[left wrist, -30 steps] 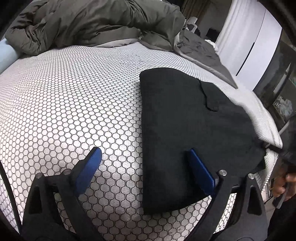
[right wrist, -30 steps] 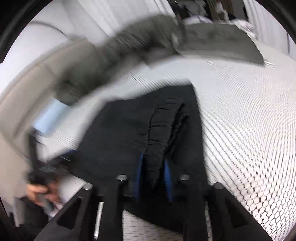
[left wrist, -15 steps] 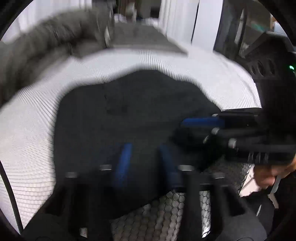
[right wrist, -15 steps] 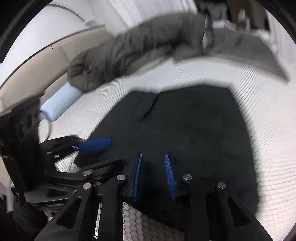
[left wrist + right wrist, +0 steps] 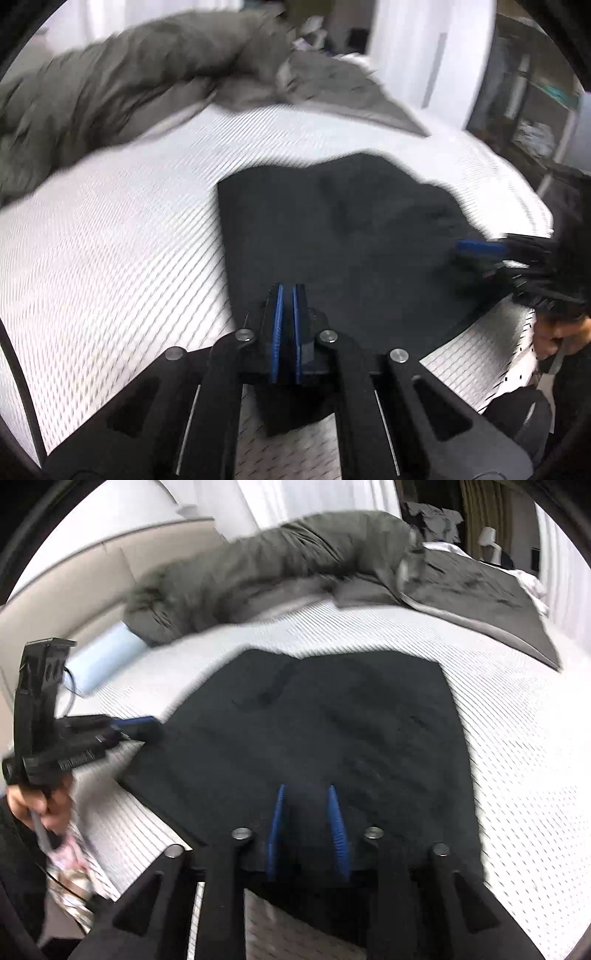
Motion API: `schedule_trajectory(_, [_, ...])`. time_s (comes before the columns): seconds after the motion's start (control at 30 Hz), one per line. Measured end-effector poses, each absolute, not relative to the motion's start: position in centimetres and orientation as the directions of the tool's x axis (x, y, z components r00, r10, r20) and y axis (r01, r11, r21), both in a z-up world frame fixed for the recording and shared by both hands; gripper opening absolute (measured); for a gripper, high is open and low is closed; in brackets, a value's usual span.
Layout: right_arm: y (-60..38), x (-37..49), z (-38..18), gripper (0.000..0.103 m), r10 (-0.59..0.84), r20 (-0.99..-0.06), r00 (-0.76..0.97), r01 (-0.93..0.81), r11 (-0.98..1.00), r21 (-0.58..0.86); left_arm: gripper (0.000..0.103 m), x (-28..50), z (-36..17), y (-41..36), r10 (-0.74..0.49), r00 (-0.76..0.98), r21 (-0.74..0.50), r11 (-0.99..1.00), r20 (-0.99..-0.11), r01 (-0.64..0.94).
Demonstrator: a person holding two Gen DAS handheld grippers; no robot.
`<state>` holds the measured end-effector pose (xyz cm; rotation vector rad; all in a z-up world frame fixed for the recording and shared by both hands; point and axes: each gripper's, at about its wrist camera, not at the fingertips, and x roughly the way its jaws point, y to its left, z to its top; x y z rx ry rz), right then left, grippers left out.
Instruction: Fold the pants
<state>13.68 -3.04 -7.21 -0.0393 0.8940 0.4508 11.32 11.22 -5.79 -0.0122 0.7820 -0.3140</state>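
Black pants point(image 5: 351, 236) lie folded on the white patterned bed point(image 5: 110, 240); they also show in the right wrist view point(image 5: 332, 720). My left gripper point(image 5: 287, 291) is shut on the pants' near edge, its blue pads almost together. It also shows at the left of the right wrist view point(image 5: 144, 723), at the pants' left corner. My right gripper point(image 5: 306, 794) has its blue pads a small way apart with black cloth between them, shut on the pants' near edge. It shows at the right of the left wrist view point(image 5: 476, 245).
A grey-green duvet point(image 5: 258, 565) is bunched along the far side of the bed. A light blue roll pillow point(image 5: 103, 661) lies at the far left. White wardrobe doors point(image 5: 424, 55) and shelves point(image 5: 535, 110) stand to the right. The bed's near edge is just below the grippers.
My left gripper has closed from wide open onto the pants' near edge. The right gripper's bunched cloth has flattened out. Both views have swung and are blurred with motion.
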Motion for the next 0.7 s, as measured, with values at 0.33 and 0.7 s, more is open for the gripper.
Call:
schedule_trajectory(0.33, [-2.0, 18.4, -10.8, 0.031, 0.155, -0.846, 0.511, -0.365, 0.93, -0.05, 0.023, 17.6, -8.9, 11.0, -0.342, 0.583, -0.196, 0.933, -0.737, 0.301])
schedule_trajectory(0.7, [-0.5, 19.5, -6.5, 0.061, 0.267, -0.788, 0.555, -0.38, 0.924, 0.046, 0.023, 18.7, -5.4, 11.4, -0.253, 0.641, -0.097, 0.958, -0.725, 0.268])
